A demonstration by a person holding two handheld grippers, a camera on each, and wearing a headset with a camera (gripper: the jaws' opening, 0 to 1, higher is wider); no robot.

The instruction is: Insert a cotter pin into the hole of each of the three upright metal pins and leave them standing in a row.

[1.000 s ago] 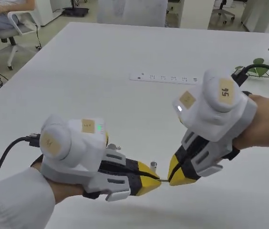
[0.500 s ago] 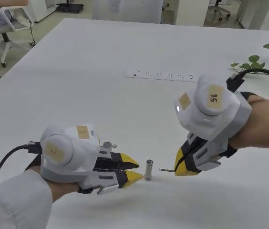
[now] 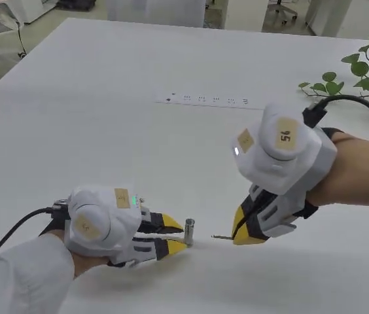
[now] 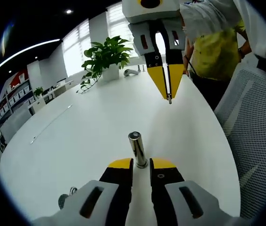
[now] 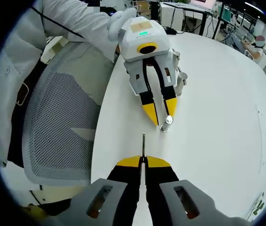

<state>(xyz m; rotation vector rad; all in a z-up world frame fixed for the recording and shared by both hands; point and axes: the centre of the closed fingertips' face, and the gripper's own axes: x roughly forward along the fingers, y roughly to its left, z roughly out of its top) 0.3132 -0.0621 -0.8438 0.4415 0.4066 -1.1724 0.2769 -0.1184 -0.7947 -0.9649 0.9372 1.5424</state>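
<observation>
Sticker [image 3: 285, 137] "56" atop right gripper [image 3: 236, 239]

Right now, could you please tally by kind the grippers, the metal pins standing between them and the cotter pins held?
Grippers: 2, left gripper and right gripper
Upright metal pin at the left gripper's open jaws: 1
Clamped cotter pin in the right gripper: 1
Total: 4

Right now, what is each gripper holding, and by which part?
The right gripper pinches the cotter pin by one end. The fingers of the left gripper flank the metal pin low down; whether clamped cannot be told.
</observation>
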